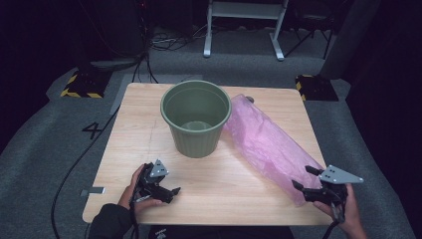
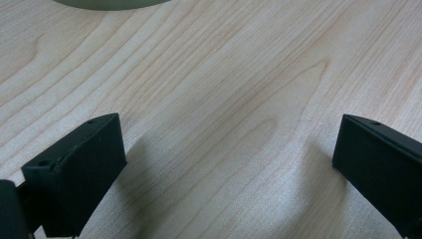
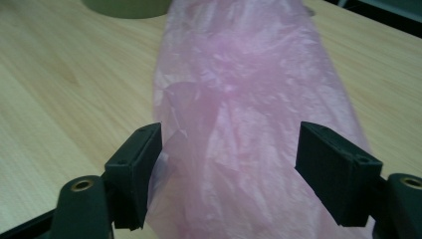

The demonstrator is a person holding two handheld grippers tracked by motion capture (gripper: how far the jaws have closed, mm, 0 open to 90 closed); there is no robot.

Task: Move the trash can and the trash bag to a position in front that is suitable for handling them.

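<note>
Pink plastic bag (image 1: 266,144) lies flat and crumpled on a light wooden table (image 1: 129,144), stretching from beside the green pot (image 1: 195,118) in the middle far part of the table down to the near right corner. Its far end touches the pot's right side. At the bag's near end sits the right gripper (image 1: 307,182), held in a person's hand at the near right edge. In the right gripper view its two black jaws stand wide apart on either side of the bag (image 3: 249,129); the left jaw is just beside the film, and the pads do not press on it. The left gripper (image 1: 171,190) rests at the near left of the table, held by the person's other hand, well apart from the bag. In the left gripper view its jaws are wide, with bare wood (image 2: 224,124) between them.
</note>
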